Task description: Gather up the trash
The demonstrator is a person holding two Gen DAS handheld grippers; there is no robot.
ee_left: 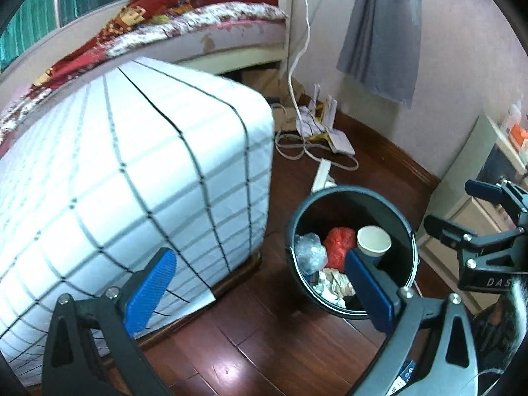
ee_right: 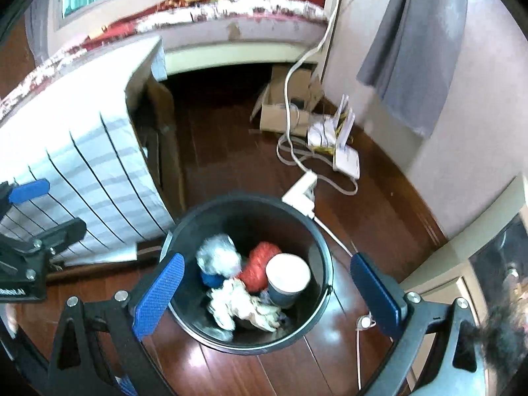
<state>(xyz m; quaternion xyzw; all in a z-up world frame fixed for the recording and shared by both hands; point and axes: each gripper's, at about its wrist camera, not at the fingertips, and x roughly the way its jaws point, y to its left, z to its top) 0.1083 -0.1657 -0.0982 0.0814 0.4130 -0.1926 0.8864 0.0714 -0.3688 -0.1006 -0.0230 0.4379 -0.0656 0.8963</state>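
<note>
1. You hold two grippers above a dark reddish wooden floor (ee_right: 231, 151) in a bedroom, both cameras looking down at a round black plastic trash bucket (ee_right: 316, 247).
2. The bucket stands on the floor just beside a low box-shaped piece of furniture draped in a white cloth with black grid lines (ee_left: 132, 165), with a bed (ee_left: 198, 23) behind it.
3. Inside the bucket lie a crumpled clear plastic wrap (ee_right: 217, 255), a red plastic bag wad (ee_right: 260, 265), a white-rimmed blue paper cup (ee_right: 287, 279) standing upright, and a crumpled white paper wad (ee_right: 241, 307).
4. Your left gripper (ee_left: 260, 283) has its blue-padded fingers (ee_left: 150, 292) spread wide and holds nothing; it hovers over the floor beside the bucket.
5. Your right gripper (ee_right: 267, 293) is also spread wide and empty, framing the bucket's opening from above.
6. Judging by the filled bucket and the empty grippers, the step in hand looks like the end of a drop-off, or the search for another piece.
7. No loose trash is clear on the floor nearby; white cables, a white power strip (ee_right: 300, 194) and a white router (ee_right: 346, 161) lie by the wall and are not trash.
8. Your next move calls for scanning the room and steering clear of the cable beside the bucket.
</note>
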